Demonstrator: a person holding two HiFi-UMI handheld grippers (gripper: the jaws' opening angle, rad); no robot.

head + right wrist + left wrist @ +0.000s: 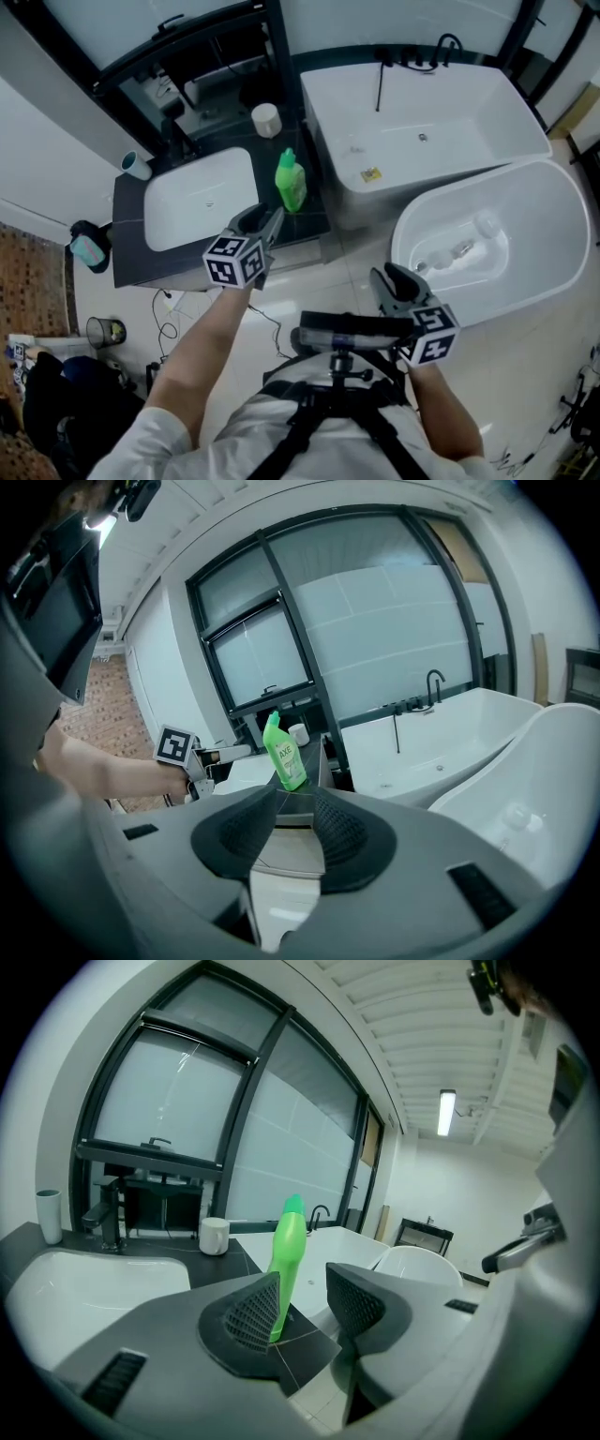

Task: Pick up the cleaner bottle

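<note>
Two grippers, neither holding anything. At left, the dark bench [127, 223] carries a sink [202, 197]; the green cleaner bottle [291, 183] stands upright at the bench's right end, beside the sink. The left gripper [269, 221] points at it from near, fingers [253, 1312] apart, bottle lined up with the gap but untouched. The right gripper [387, 278] hangs well back, fingers [345, 834] apart, empty. Step in hand: the approach. Next move, as judged: bring the left fingers round the bottle's body, then close.
</note>
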